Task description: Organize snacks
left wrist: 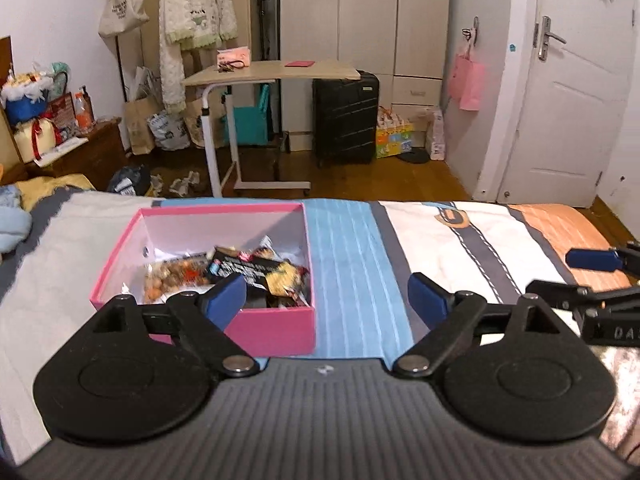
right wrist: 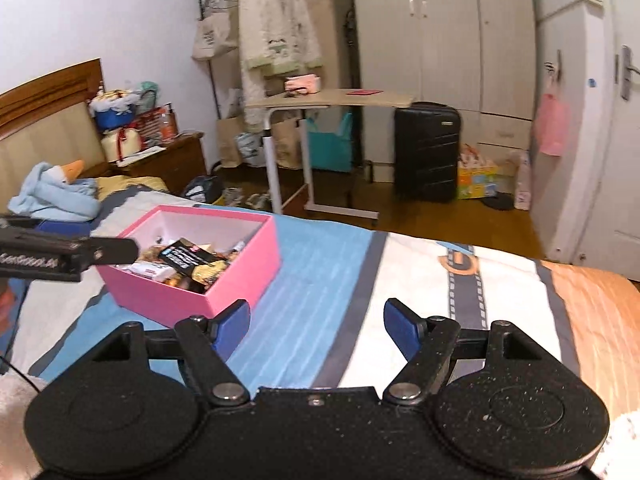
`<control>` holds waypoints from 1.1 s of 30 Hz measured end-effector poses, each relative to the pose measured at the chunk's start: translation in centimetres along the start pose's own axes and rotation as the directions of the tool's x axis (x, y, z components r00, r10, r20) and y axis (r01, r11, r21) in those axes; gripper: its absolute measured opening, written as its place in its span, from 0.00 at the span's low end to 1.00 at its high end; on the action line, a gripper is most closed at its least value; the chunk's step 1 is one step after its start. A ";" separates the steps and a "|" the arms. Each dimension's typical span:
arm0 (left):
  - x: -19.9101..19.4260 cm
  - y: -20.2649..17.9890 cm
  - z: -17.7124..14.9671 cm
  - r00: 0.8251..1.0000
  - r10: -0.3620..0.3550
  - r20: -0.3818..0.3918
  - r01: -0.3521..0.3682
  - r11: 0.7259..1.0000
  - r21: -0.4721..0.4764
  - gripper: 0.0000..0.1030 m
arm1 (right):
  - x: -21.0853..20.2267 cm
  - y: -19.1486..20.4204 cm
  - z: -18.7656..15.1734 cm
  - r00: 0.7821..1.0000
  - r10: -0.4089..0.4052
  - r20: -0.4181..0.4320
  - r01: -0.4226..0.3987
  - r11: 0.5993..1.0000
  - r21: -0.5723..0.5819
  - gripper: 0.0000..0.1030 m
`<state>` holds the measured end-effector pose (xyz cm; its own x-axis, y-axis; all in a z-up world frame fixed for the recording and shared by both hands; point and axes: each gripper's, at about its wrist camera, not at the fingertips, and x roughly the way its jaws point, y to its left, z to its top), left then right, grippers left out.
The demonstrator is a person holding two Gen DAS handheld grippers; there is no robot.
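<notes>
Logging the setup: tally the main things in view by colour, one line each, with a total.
Pink: 2, the snack box on the bed and the paper bag hanging by the door.
Black: 1, the suitcase.
Blue-padded: 2, the left gripper and right gripper, both open.
Total: 5

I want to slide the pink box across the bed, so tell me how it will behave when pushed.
The pink box looks like stiff cardboard with straight walls, so it should hold its shape. It is low and wide, so tipping seems unlikely. The soft bedspread may bunch and drag. The loose snack packets inside could shift.
</notes>
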<state>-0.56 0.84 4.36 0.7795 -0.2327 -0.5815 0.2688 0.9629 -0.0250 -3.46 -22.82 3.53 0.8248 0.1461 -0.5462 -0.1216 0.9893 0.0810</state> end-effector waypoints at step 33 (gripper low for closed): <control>0.8 -0.7 -3.0 0.986 0.158 -0.058 -0.157 0.987 0.026 0.98 | -0.5 3.2 -1.4 0.969 -0.241 -0.060 0.244 0.968 0.051 0.97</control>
<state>-1.80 0.40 1.50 0.7779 -0.0689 -0.6247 0.1574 0.9836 0.0876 -5.04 -19.76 2.86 0.7954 -0.0970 -0.5983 0.1117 0.9937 -0.0126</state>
